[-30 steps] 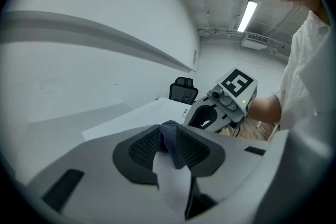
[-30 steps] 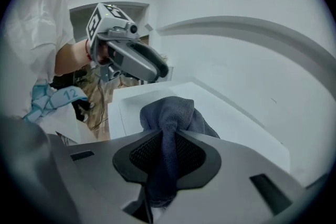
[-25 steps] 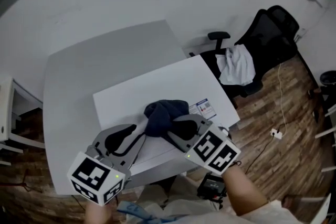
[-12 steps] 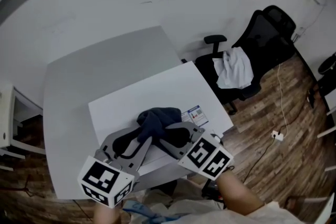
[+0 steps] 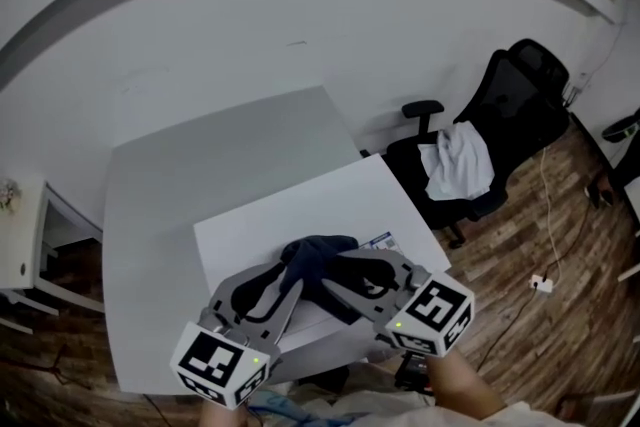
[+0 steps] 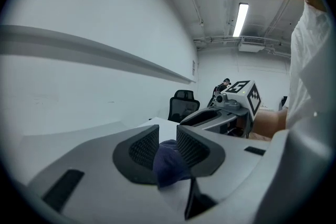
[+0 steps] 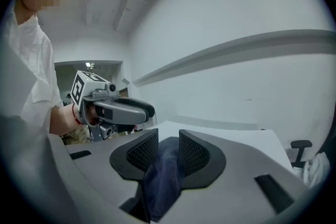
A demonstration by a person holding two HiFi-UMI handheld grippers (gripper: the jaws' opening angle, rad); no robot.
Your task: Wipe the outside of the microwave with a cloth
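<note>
Both tools are clenched on one dark blue cloth [image 5: 312, 253]: the left gripper [image 6: 167, 147] pinches one end of it and the right gripper [image 7: 168, 152] pinches the other, with their jaws pointing at each other. The cloth is bunched between them and seems to lie on the near part of the white top of the microwave [image 5: 300, 200], which stands on a grey table [image 5: 190, 175]. The step in hand is probably wiping the top. The next move calls for pressing the cloth flat and drawing it toward the far edge.

Soft navy cloth [image 5: 312, 253], smooth matt white microwave [image 5: 290, 210].
</note>
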